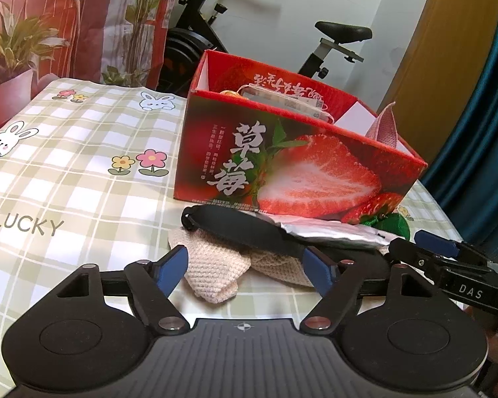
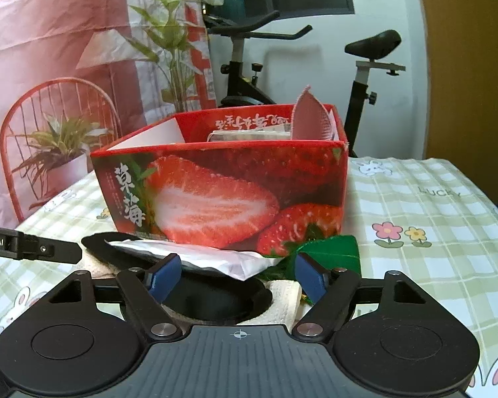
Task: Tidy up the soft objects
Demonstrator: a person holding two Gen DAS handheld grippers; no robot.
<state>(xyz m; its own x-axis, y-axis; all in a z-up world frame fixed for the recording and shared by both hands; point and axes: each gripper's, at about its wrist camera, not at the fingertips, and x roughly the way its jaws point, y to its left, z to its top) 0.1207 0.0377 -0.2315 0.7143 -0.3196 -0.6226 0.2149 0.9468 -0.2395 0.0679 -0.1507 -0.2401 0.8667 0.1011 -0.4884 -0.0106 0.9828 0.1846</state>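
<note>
Left wrist view: my left gripper (image 1: pixel 245 270) stands partly open around the cream knitted cloth (image 1: pixel 215 270) and black eye mask (image 1: pixel 249 232), before the strawberry box (image 1: pixel 282 165); nothing visibly pinched.

Both grippers sit low and tilted down a bit, pointing toward 12 o'clock. The left gripper (image 1: pixel 247 270) has its blue fingers (image 1: pixel 172 267) spread fairly wide, not clamped. The right gripper (image 2: pixel 237 277) looks the same, blue pads (image 2: pixel 164 275) apart. In the left view the right one pokes in at 3 o'clock; in the right view the left one shows at 9 o'clock. Contact with anything? Can't really tell.
</note>
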